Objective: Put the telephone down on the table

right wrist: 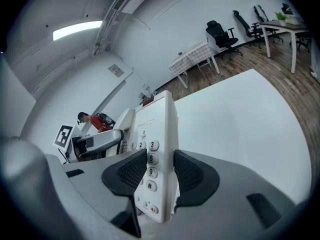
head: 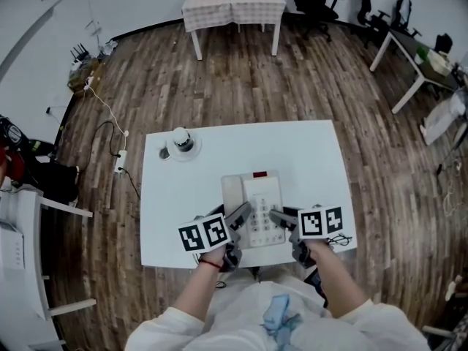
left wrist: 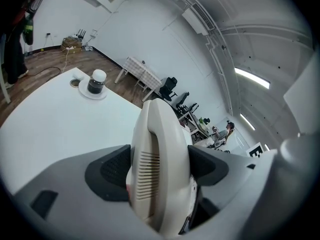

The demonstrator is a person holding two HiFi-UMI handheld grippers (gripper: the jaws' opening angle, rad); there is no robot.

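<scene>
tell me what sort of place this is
Most likely an office or lab workroom: black swivel chairs by the far wall, a long desk at the right, and a desk telephone.

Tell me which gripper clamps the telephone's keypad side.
The right gripper, shut on the telephone beside the number keys; the left gripper clamps it at the handset.
</scene>
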